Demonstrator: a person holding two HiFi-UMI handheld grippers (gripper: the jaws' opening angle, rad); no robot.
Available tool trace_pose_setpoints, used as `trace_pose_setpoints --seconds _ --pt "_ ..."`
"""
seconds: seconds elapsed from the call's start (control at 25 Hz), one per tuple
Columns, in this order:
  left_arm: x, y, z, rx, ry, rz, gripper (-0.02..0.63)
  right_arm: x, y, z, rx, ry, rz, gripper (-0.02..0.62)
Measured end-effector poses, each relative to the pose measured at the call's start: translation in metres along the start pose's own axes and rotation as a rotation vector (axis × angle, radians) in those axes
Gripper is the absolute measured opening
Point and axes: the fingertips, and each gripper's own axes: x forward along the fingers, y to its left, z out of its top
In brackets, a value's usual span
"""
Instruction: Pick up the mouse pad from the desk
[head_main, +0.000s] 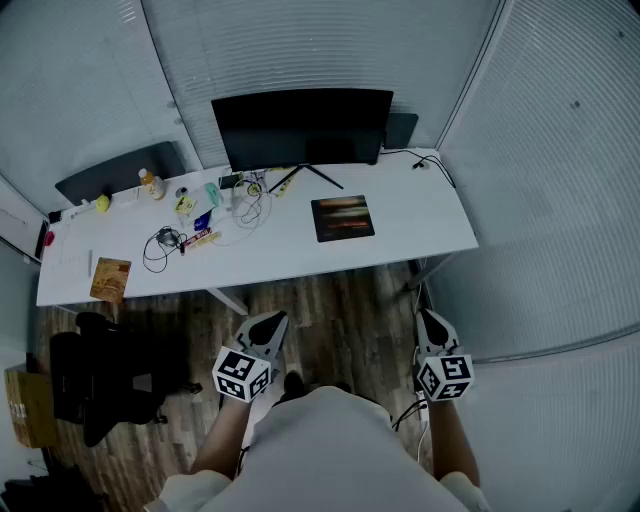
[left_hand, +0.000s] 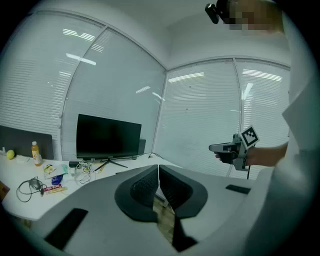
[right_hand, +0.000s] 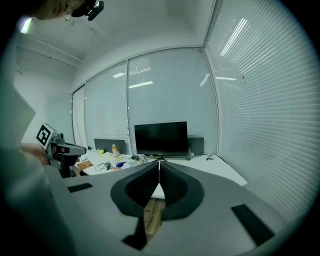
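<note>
My left tongs are closed. The two jaws meet at the tips and nothing is between them. Below the tips I see only the wood floor. My right tongs are the same, with jaws together and empty. Both point forward and a little down, toward the desk. I hold them in front of my body, well apart from each other and short of the desk's front edge.

The mouse pad lies flat in the right half of the desk, about midway between the back edge and the front edge. It is just in front of the right part of the monitor. Nothing lies on the pad, and the desk around it is bare up to the right edge. The cables, a bottle and other small things are in the left half, well apart from the pad.

In my judgement the task is at its very start. The pad is untouched and neither tongs are near it, so every step is left to do. I must come nearer, bring one pair of tongs over the front edge, open the jaws, catch one edge of the pad, close on it and lift. The right tongs seem better placed, because the pad is on that side. As the pad looks thin and flat, getting a jaw under its edge will probably be the hard part.
</note>
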Motion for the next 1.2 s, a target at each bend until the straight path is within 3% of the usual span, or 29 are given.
trace_pose_setpoints --seconds 0.6,1.2 --pt "-0.006 0.023 -0.002 -0.006 0.005 -0.018 0.020 0.009 0.011 0.003 0.034 -0.004 -0.038 0.034" --pt "-0.016 0.051 -0.022 0.078 0.061 -0.116 0.021 0.014 0.050 -0.016 0.065 0.026 -0.116 0.034"
